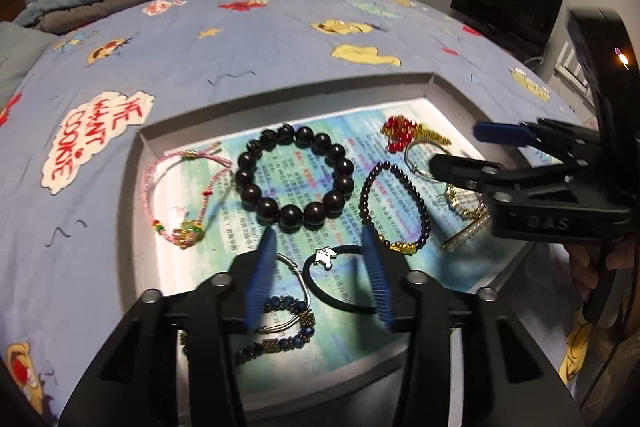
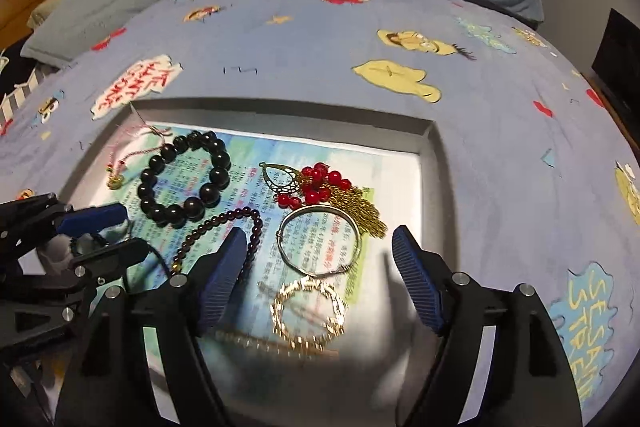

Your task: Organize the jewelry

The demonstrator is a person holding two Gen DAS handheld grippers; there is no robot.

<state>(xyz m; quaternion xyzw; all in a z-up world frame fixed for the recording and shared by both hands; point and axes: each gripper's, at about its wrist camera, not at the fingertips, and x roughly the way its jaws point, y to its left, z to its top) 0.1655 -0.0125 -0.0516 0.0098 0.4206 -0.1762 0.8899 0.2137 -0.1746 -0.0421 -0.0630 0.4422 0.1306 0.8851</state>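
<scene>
A shallow grey tray with a printed paper liner sits on a bed under a blue quilt appliquéd "WE WANT COOKIE"; "SESAME STREET" is stitched at the right in the right wrist view.

The left tongs stand open with ribbed blue pads, gripping nothing. Between them lies a black elastic band with a silver star charm. Just beyond their tips rests a bracelet of big glossy dark round beads, and left of that a thin pink woven cord bracelet.

The right tongs gape wide and empty over a smooth silver bangle and a faceted gold chain ring. Beyond them lie red beads with a gold tassel. "DAS" is moulded on the right tongs' body.
</scene>
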